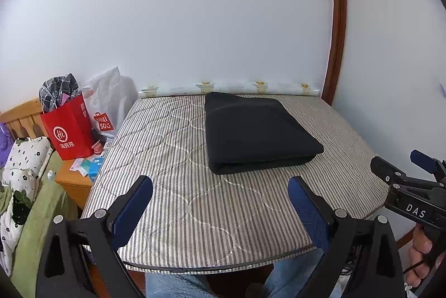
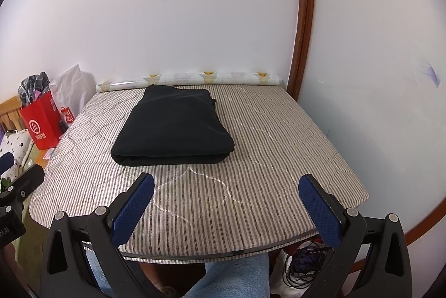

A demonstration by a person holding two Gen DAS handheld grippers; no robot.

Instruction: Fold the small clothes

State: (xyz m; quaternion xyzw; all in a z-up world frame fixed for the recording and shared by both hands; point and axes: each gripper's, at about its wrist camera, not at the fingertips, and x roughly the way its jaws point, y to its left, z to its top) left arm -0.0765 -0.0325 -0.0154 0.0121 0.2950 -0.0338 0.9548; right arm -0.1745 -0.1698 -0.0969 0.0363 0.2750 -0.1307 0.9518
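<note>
A black garment (image 1: 256, 133) lies folded into a thick rectangle on the striped quilted table pad (image 1: 172, 186), toward the far side. It also shows in the right wrist view (image 2: 172, 127). My left gripper (image 1: 220, 183) is open and empty, held above the pad's near edge, short of the garment. My right gripper (image 2: 226, 183) is open and empty, also over the near edge (image 2: 251, 214). The right gripper shows at the right in the left wrist view (image 1: 401, 161), off the pad's right side.
A red paper bag (image 1: 69, 127) and a white plastic bag (image 1: 107, 100) stand left on a wooden nightstand (image 1: 74, 180). A patterned roll (image 1: 228, 88) lies along the wall behind the pad. A bed with a floral pillow (image 1: 22, 161) is at left. Cables (image 2: 303, 264) lie under the table.
</note>
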